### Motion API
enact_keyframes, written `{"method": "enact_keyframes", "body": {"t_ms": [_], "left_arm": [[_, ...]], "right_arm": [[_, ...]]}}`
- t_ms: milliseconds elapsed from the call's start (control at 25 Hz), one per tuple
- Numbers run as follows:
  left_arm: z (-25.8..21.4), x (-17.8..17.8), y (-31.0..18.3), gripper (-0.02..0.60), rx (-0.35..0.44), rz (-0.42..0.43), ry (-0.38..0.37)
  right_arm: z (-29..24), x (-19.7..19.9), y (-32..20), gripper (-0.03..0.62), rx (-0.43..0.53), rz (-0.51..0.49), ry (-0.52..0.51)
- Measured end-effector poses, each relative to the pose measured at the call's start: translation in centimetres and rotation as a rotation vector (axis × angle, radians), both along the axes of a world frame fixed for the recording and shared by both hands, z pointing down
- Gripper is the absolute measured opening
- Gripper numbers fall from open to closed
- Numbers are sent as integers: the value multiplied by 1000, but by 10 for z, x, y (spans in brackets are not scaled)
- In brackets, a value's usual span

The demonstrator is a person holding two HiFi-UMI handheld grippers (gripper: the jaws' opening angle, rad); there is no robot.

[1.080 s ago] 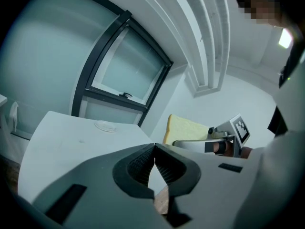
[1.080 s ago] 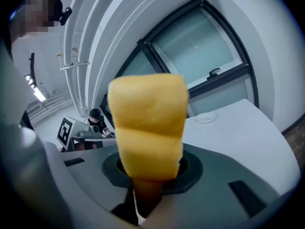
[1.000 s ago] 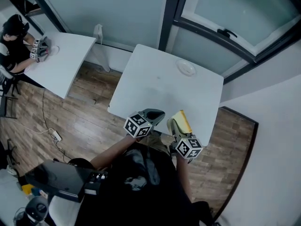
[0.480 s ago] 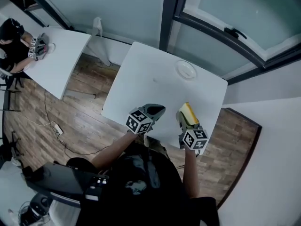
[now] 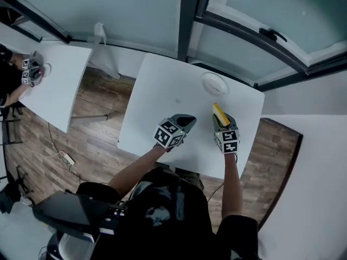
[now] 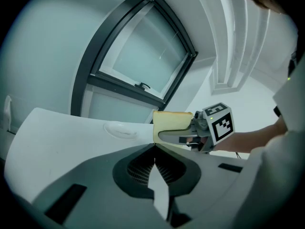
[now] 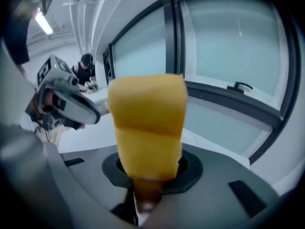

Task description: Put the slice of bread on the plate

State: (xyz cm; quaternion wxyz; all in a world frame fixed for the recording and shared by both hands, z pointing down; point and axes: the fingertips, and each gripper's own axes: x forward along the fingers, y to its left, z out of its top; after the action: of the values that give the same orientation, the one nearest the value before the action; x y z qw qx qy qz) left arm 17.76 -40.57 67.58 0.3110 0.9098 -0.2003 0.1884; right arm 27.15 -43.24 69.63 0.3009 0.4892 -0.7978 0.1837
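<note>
The plate point(image 5: 213, 83) is sitting on the table point(image 5: 162, 91) near its far edge, by the window. Above the table's middle, nearer than the plate and apart from it, the slice of bread point(image 5: 218, 110) is standing on edge between the jaws of the right gripper point(image 5: 220, 119), with the left gripper point(image 5: 187, 120) hanging to its left. A second table point(image 5: 54, 85) is standing left of the table across a strip of floor point(image 5: 103, 107).

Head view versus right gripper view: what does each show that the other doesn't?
Only the head view: the plate on the table's far side and the wooden floor. Only the right gripper view: a ceiling light and the jaws clamping the lower end of the slice of bread. Both: that slice, the right hand-held gripper holding it, the left hand-held gripper and the window frame.
</note>
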Motion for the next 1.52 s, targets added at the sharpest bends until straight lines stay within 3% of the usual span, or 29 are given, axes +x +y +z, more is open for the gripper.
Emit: {"method": "enact_keyframes", "body": {"t_ms": [200,440,640,760,920,1040,1200,1320,1480,1520], "left_arm": [[24,19,-38,5,20,-9,-26],[40,30,-83,5,44,-115,-74],[47,24,-105,5,45,-153,-95],[48,18,-105,5,23,-178,-82],[49,16,-99,5,-7,-195,-72],[51,18,-97,5,-18,-189,-67],[49,22,-89,5,-30,-172,-62],[46,26,-82,5,-34,-152,-65],[33,24,-68,5,-29,-126,-48],[28,22,-64,5,-25,-120,-41]], "right_arm": [[47,18,-77,95,-2,-141,299],[92,41,-152,95,-2,-239,650],[105,50,-183,97,-31,-277,799],[116,36,-184,169,-85,-362,792],[126,23,-167,220,-225,-433,695],[134,23,-146,311,-353,-495,629],[136,29,-123,365,-435,-525,603],[133,39,-103,383,-478,-488,575],[105,46,-78,380,-417,-312,427],[92,45,-70,326,-372,-257,364]]}}
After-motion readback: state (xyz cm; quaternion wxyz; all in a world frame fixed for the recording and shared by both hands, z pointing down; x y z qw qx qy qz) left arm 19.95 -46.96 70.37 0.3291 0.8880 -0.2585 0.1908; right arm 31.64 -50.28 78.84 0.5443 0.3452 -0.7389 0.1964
